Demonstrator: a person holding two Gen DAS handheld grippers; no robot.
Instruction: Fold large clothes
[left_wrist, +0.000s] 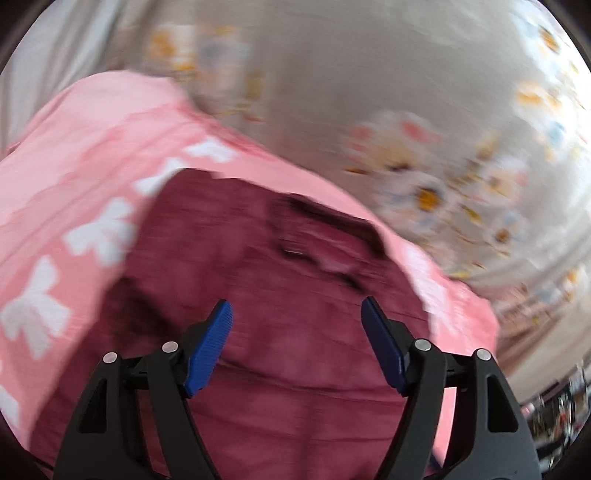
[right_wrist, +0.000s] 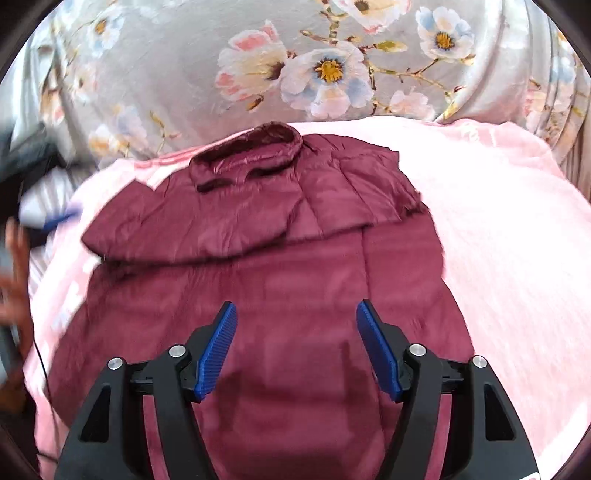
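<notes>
Jacket (right_wrist: 258, 266) lies on pink blanket (right_wrist: 498, 240) over floral bedsheet (right_wrist: 207, 66)

Both wrist cameras look down from close above, sharing the maroon padded jacket (left_wrist: 295, 350) (right_wrist: 258, 295) on the pink blanket (left_wrist: 74, 166) (right_wrist: 517, 258).

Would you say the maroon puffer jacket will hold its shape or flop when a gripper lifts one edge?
The maroon jacket probably flops: its folded-in sleeves already drape softly. Its quilted, puffy look suggests it is light for its bulk. The sheen hints it may slide on the pink blanket.
</notes>
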